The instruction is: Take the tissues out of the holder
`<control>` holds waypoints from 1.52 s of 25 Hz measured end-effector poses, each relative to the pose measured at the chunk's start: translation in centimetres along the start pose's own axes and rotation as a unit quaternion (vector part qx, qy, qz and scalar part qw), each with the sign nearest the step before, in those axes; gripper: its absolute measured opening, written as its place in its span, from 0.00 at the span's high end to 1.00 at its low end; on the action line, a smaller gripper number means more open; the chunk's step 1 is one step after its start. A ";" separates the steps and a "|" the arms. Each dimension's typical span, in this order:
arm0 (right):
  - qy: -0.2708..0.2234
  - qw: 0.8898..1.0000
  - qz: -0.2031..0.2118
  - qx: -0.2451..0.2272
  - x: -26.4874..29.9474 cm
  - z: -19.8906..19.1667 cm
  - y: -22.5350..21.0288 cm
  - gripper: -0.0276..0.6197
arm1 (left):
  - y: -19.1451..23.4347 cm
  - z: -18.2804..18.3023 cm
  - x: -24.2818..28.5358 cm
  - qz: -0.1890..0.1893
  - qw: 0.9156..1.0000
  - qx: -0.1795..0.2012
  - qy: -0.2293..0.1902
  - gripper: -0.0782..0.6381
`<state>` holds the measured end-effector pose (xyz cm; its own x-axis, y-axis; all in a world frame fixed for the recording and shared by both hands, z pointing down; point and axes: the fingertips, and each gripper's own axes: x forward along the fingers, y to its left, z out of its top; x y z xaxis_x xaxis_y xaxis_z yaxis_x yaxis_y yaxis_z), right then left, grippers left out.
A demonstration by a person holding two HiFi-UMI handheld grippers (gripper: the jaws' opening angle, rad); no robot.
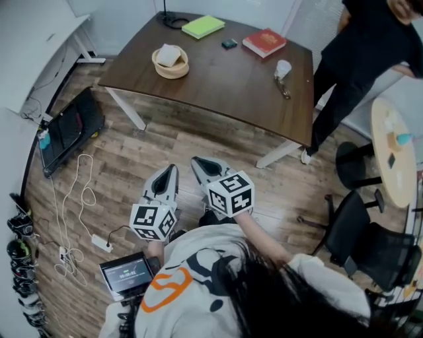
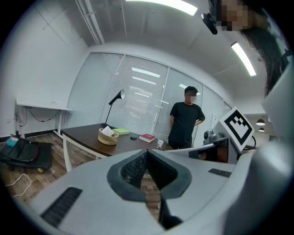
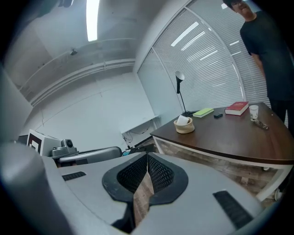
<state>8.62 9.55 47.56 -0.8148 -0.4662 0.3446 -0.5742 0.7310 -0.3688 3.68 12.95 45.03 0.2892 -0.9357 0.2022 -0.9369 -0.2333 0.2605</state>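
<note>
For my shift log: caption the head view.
Left claw and right claw shut, empty, short of the table; tissues in the holder.

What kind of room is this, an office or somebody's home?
Most likely an office or lab workroom. A dark wooden desk carries a desk lamp and a red book, black swivel chairs stand beside it, and white blinds cover a glass wall under strip ceiling lights.

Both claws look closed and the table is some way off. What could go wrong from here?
The power strip lying at the left could cause a trip on the way over. The holder seems to stand loose on the table; tugging the tissues might drag or tip it. The left claw and right claw are shut; they must open first.
</note>
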 end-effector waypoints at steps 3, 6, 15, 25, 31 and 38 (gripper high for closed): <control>0.007 1.000 0.013 -0.004 0.6 0.5 -1.2 0.93 | 0.1 0.4 1.5 0.012 1.000 -0.002 -0.004 0.89; 0.013 1.000 0.023 -0.006 1.3 0.7 -2.0 0.93 | 0.2 0.6 2.4 0.020 1.000 -0.002 -0.007 0.89; 0.018 0.999 0.028 0.014 2.0 0.9 -3.9 0.93 | 0.2 0.3 4.0 0.027 1.000 -0.001 0.011 0.89; 0.029 0.999 0.019 0.022 5.6 1.9 -5.6 0.93 | 3.5 1.0 7.0 0.023 1.000 -0.006 0.015 0.89; 0.026 0.999 0.010 0.022 9.7 4.4 -6.5 0.93 | 7.6 3.2 9.9 0.014 1.000 -0.004 0.014 0.89; 0.025 0.999 -0.011 0.032 15.5 7.2 -7.1 0.93 | 13.2 5.8 13.0 -0.008 1.000 -0.001 0.022 0.89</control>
<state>-0.54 -6.48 49.30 -0.7977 -0.4549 0.3960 -0.5973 0.6866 -0.4145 -6.00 -3.85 45.64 0.3128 -0.9189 0.2401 -0.9315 -0.2475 0.2664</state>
